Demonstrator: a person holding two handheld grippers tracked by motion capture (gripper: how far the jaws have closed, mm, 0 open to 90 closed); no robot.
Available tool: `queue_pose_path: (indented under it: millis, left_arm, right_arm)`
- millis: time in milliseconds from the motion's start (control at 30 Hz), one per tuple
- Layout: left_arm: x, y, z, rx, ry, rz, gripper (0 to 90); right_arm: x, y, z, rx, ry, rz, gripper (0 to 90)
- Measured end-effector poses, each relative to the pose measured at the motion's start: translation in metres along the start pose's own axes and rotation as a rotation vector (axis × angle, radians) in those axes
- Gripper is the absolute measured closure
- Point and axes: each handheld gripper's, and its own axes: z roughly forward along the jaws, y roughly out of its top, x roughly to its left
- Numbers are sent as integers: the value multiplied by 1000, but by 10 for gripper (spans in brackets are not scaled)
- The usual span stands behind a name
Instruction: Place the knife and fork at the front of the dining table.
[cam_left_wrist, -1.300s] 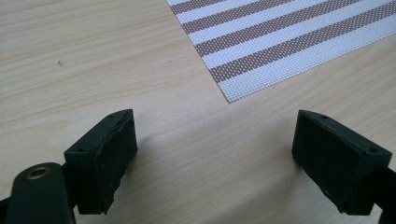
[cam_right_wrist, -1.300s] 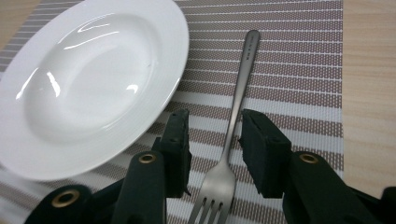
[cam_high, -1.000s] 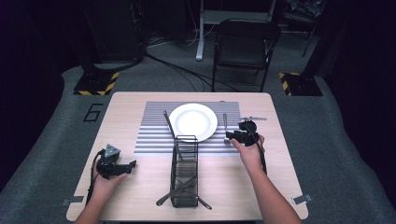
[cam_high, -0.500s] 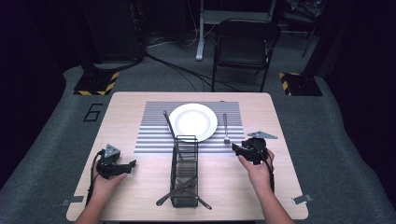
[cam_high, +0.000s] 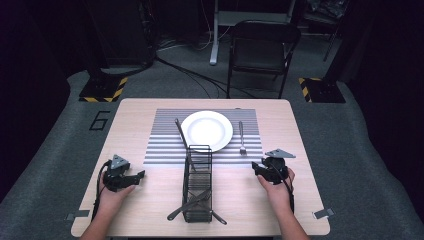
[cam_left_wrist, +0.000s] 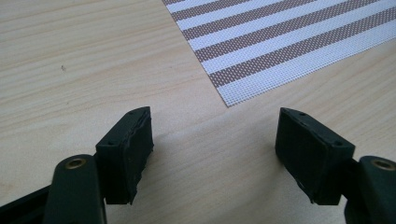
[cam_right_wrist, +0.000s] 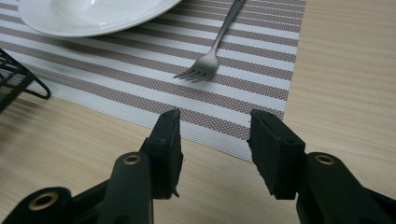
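A white plate sits on a striped placemat, with a fork to its right and a knife to its left. My right gripper rests low over the bare wood just in front of the mat's right corner. Its jaws are open with nothing between them and have just closed slightly. In the right gripper view it points at the fork and plate. My left gripper is open and empty at the near left, its jaws having just been closing; it faces the mat's corner.
A black wire caddy stands upright at the table's near middle, between my hands, with utensils lying across its base. Its edge shows left of the right gripper. A folding chair stands beyond the far edge.
My right hand has drawn back from beside the fork toward the near edge and slightly right. The left hand has stayed where it was, its jaws narrower.
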Motion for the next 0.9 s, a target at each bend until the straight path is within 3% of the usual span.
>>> queue_pose_path:
  millis: [233, 367, 567, 667, 800, 900]
  left_arm:
    - [1, 0, -2, -5, -3, -22, 387]
    - [0, 3, -6, 19, -21, -73, 429]
    - [-8, 12, -16, -3, -46, -109, 463]
    - [-12, 17, -19, -5, -62, -107, 464]
    - [-25, 33, -25, 6, -118, -87, 467]
    - [-31, 39, -28, 6, -127, -71, 473]
  right_arm:
    - [-2, -5, 5, 19, 12, -5, 535]
    - [4, -6, 8, 31, 15, -50, 536]
    - [7, -4, 5, 25, 35, -64, 509]
    - [8, -4, 4, 19, 35, -57, 470]
    - [8, -3, 3, 12, 34, -58, 467]
    - [8, -3, 3, 19, 36, -57, 466]
